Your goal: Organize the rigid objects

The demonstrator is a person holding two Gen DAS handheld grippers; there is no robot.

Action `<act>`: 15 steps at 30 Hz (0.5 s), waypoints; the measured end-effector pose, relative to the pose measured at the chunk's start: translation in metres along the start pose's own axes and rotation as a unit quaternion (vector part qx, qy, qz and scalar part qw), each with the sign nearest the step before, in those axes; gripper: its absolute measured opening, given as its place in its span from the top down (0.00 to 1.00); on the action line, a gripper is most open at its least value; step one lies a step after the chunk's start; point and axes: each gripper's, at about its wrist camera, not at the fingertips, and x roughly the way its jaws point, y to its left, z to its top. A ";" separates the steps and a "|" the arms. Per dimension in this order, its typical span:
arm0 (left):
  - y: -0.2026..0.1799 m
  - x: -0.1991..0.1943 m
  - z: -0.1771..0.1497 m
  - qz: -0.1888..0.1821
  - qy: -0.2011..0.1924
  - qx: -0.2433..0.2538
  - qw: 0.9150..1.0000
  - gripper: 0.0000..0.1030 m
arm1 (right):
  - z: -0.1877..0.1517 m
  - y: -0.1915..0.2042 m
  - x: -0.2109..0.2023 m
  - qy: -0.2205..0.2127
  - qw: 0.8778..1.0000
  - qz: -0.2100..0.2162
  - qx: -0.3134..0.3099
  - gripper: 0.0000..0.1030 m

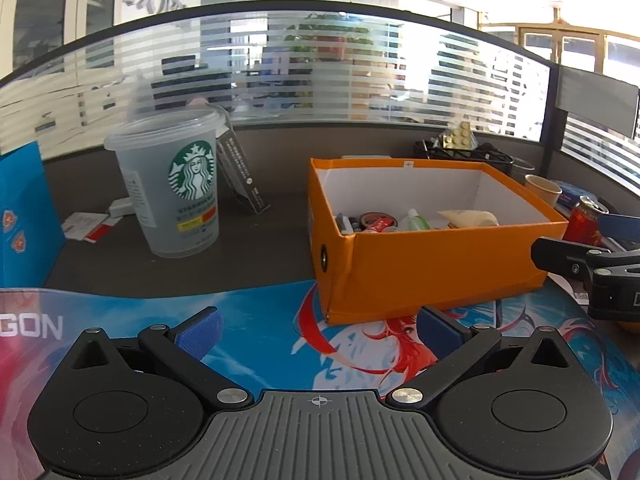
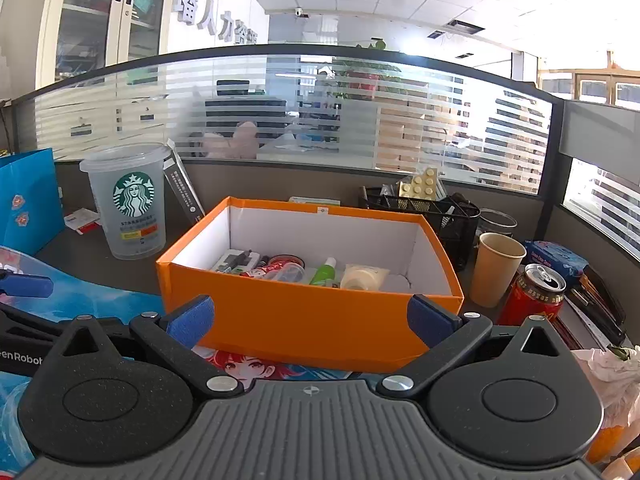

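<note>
Orange box [image 1: 436, 264] is the collecting point here: it sits on the desk with its near corner on the printed desk mat [image 1: 260, 320], and small rigid things already lie in its bottom.

Left wrist view: the left gripper [image 1: 318, 336] hangs low over the mat with its blue pads spread as wide as they go and nothing between them. The box lies ahead and to the right, well clear of the fingertips, its long axis running away to the right, so this gripper faces a corner and the short end wall. Inside, a tape roll [image 1: 378, 221], a small green-and-white bottle [image 1: 414, 220] and a cream packet [image 1: 470, 218] show over the rim. A clear Starbucks cup [image 1: 176, 188] stands ahead to the left, apart from the box. The other gripper's finger pokes in at the right edge, just beside the box's far end.

Right wrist view: the right gripper [image 2: 312, 320] is also wide apart and empty. The box [image 2: 312, 320] lies straight ahead, its long side broadside and close in front of the pads, so by my reading the right hand is the nearer one. A paper cup [image 2: 498, 268] and a red can [image 2: 534, 296] stand just right of the box, probably the next candidates, and both are on the right hand's side.
</note>
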 end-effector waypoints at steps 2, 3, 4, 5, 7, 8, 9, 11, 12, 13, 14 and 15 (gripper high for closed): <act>0.001 0.001 -0.001 0.004 0.010 -0.005 1.000 0.00 | -0.001 0.002 -0.002 -0.003 1.000 0.003 0.000 0.00; 0.002 0.003 -0.001 0.006 0.016 -0.007 1.000 0.00 | -0.001 0.002 -0.003 -0.004 1.000 0.004 0.000 0.00; 0.002 0.004 -0.002 0.010 0.021 -0.007 1.000 0.00 | -0.001 0.003 -0.004 -0.005 1.000 0.005 0.000 0.00; 0.002 0.004 -0.004 0.014 0.022 -0.006 1.000 0.00 | -0.002 0.003 -0.004 -0.006 1.000 0.006 0.000 0.00; 0.002 0.004 -0.006 0.024 0.023 -0.003 0.999 0.00 | -0.003 0.005 -0.004 -0.005 1.000 0.006 -0.002 0.00; 0.002 0.004 -0.007 0.026 0.023 -0.002 0.999 0.00 | -0.003 0.005 -0.003 -0.005 1.000 0.007 -0.002 0.00; 0.002 0.004 -0.007 0.025 0.024 -0.002 0.999 0.00 | -0.004 0.006 -0.003 -0.004 1.000 0.008 -0.004 0.00; 0.005 0.004 -0.008 0.021 0.025 -0.009 0.999 0.00 | -0.005 0.007 -0.002 -0.004 1.000 0.009 -0.005 0.00; 0.006 0.004 -0.008 0.019 0.022 -0.014 0.999 0.00 | -0.005 0.007 -0.002 -0.004 1.000 0.010 -0.005 0.00; 0.007 0.003 -0.008 0.020 0.021 -0.017 0.999 0.00 | -0.005 0.008 -0.002 -0.004 1.000 0.012 -0.005 0.00; 0.008 0.003 -0.008 0.022 0.022 -0.019 0.999 0.00 | -0.005 0.008 -0.002 -0.005 1.000 0.013 -0.006 0.00; 0.008 0.004 -0.008 0.026 0.023 -0.021 0.999 0.00 | -0.005 0.009 -0.003 -0.006 1.000 0.015 -0.006 0.00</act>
